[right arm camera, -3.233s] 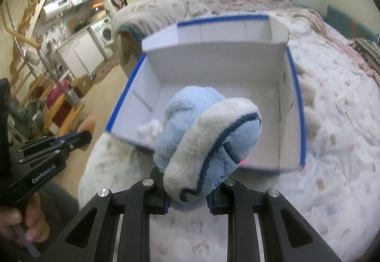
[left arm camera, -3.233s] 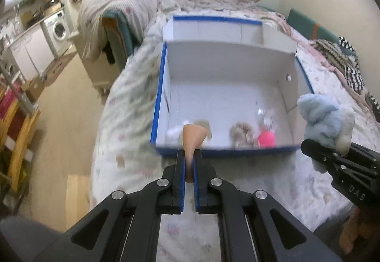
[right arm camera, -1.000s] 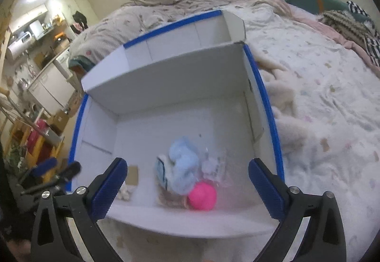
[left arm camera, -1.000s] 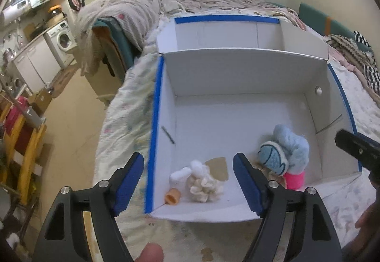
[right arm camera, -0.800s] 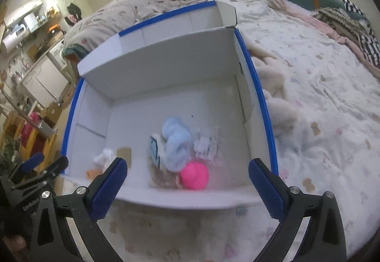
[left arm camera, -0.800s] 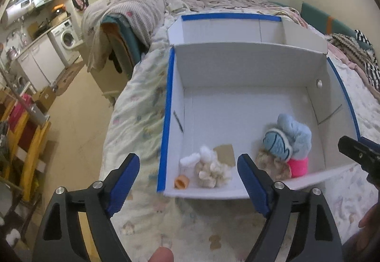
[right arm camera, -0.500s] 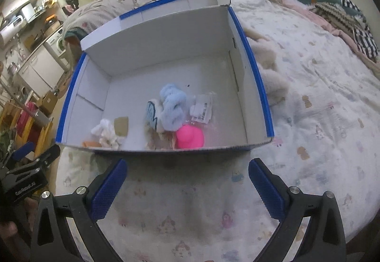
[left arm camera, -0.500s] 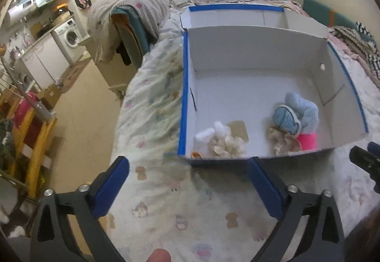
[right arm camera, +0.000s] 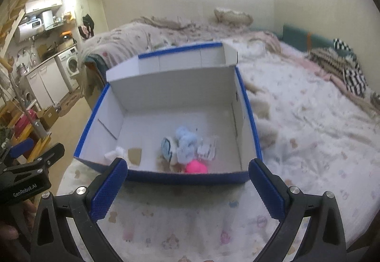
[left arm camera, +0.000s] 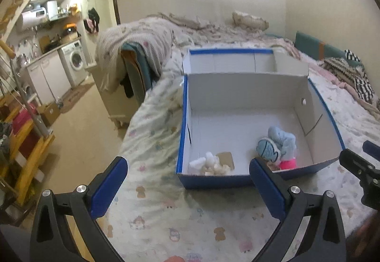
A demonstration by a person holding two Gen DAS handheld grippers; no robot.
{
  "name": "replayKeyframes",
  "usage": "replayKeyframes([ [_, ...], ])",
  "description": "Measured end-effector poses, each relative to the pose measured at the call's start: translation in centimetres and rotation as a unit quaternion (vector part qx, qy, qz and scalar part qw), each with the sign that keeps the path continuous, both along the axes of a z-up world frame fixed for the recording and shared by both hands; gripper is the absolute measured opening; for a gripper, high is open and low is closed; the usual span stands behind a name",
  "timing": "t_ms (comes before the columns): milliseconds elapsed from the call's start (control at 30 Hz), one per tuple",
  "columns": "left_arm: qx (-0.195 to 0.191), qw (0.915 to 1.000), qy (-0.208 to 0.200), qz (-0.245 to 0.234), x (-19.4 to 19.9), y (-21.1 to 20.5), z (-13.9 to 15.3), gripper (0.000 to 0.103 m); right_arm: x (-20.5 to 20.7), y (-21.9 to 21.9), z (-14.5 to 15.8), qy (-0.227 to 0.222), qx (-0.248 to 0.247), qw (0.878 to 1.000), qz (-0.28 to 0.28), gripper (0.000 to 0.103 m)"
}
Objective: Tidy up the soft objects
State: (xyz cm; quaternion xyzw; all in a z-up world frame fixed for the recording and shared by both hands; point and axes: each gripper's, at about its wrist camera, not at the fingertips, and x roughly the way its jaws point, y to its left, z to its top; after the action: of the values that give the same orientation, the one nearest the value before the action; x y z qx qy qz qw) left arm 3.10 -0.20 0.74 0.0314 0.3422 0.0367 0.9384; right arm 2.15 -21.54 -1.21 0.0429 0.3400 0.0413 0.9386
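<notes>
Both grippers have drawn back from the box since the earlier frames, when one pinched a small tan piece and the other a blue plush toy; those things now lie inside the box.

Left wrist view: the left gripper (left arm camera: pixel 187 181) stands spread wide with nothing between its fingers (its jaws have just finished opening), hanging over the patterned bedspread (left arm camera: pixel 152 209) short of the box (left arm camera: pixel 182 119). On the white floor of the box, near the front wall, lie a white and cream fluffy bundle (left arm camera: pixel 211 164) by the left corner and the blue plush toy (left arm camera: pixel 276 144) to the right, with a pink ball (left arm camera: pixel 287 163) just in front of it. The right gripper (left arm camera: pixel 356 167) shows only as a black tip at the right edge.

Right wrist view: the right gripper (right arm camera: pixel 187 182) is likewise released and empty, its blue pads framing the near wall of the box (right arm camera: pixel 244 100). Blue plush toy (right arm camera: pixel 184 144), pink ball (right arm camera: pixel 196 167), a clear packet (right arm camera: pixel 207 148) and fluffy bundle (right arm camera: pixel 116 152) rest inside.

Progress (a judgement): the soft things in view are boxed. A pale fuzzy heap (right arm camera: pixel 263 117) on the bed beside the right wall of the box may remain; whether it belongs to the task cannot be told.
</notes>
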Motion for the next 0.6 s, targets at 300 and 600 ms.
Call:
replayKeyframes([
  [300, -0.036, 0.9993, -0.002, -0.006, 0.02, 0.64, -0.23, 0.102, 0.37, 0.30, -0.55, 0.003, -0.007, 1.000, -0.003, 0.103],
  [600, -0.032, 0.9992, -0.006, -0.023, -0.39, -0.02, -0.19, 0.102, 0.47, 0.09, -0.67, 0.007, -0.005, 1.000, -0.008, 0.103],
])
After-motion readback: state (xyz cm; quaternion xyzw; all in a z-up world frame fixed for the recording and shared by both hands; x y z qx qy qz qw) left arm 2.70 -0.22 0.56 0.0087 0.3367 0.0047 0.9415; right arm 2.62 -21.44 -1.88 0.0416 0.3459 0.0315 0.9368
